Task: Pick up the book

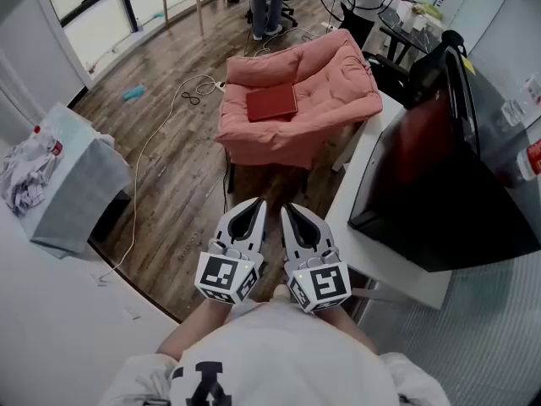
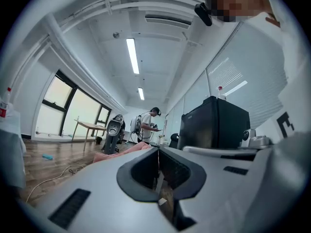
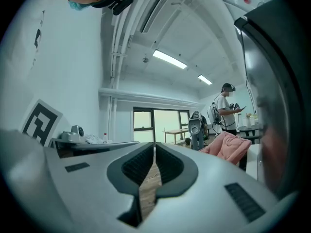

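Looks like the approach step: left gripper (image 1: 253, 205) and right gripper (image 1: 292, 209) hang clenched and empty at lower middle, the red book (image 1: 271, 102) lies flat on the pink armchair (image 1: 338, 87) seat at upper middle, so next 1 has to reach over and open.

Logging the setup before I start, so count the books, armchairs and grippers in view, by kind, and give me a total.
red book: 1
pink armchair: 1
grippers: 2 (left gripper, right gripper)
Total: 4
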Action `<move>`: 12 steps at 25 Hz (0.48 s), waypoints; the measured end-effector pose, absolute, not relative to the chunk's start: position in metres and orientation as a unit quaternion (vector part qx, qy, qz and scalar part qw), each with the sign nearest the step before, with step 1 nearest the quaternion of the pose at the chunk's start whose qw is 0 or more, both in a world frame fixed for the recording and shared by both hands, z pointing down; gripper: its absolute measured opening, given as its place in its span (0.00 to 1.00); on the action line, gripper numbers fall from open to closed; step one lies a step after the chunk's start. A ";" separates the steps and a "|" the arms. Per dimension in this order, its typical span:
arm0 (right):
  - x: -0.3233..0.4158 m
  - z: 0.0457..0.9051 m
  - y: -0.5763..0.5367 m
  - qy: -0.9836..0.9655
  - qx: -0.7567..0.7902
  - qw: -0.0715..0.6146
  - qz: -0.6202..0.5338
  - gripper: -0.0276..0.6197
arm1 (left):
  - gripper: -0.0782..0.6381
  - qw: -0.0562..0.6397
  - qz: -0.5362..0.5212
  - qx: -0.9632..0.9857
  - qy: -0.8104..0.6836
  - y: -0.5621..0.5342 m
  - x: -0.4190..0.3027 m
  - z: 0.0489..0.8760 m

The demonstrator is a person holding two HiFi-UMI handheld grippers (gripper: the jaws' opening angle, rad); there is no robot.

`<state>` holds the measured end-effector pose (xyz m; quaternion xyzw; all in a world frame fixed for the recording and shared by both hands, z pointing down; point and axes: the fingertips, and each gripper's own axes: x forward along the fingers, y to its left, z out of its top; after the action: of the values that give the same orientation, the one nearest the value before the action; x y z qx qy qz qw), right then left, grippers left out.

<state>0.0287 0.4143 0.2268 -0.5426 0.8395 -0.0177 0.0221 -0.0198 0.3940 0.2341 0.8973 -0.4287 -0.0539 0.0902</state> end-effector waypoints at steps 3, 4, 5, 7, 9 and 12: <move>0.028 0.227 0.414 0.839 -0.543 0.030 -0.024 0.10 | 0.12 0.091 -0.055 0.896 -0.430 0.393 -0.023 0.233; 0.027 0.228 0.414 0.839 -0.543 0.031 -0.026 0.10 | 0.12 0.091 -0.056 0.896 -0.431 0.392 -0.025 0.233; 0.026 0.228 0.413 0.838 -0.544 0.032 -0.027 0.10 | 0.12 0.091 -0.056 0.895 -0.432 0.392 -0.027 0.234; 0.023 0.229 0.411 0.837 -0.545 0.031 -0.028 0.10 | 0.12 0.092 -0.057 0.895 -0.432 0.390 -0.031 0.234; 0.021 0.228 0.409 0.837 -0.546 0.030 -0.027 0.10 | 0.12 0.093 -0.058 0.895 -0.432 0.387 -0.032 0.234; 0.016 0.227 0.406 0.836 -0.547 0.030 -0.026 0.10 | 0.12 0.093 -0.056 0.896 -0.430 0.384 -0.037 0.234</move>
<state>0.0163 0.4062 0.2267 -0.5471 0.8361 -0.0264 0.0296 -0.0370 0.3842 0.2337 0.8961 -0.4303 -0.0558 0.0931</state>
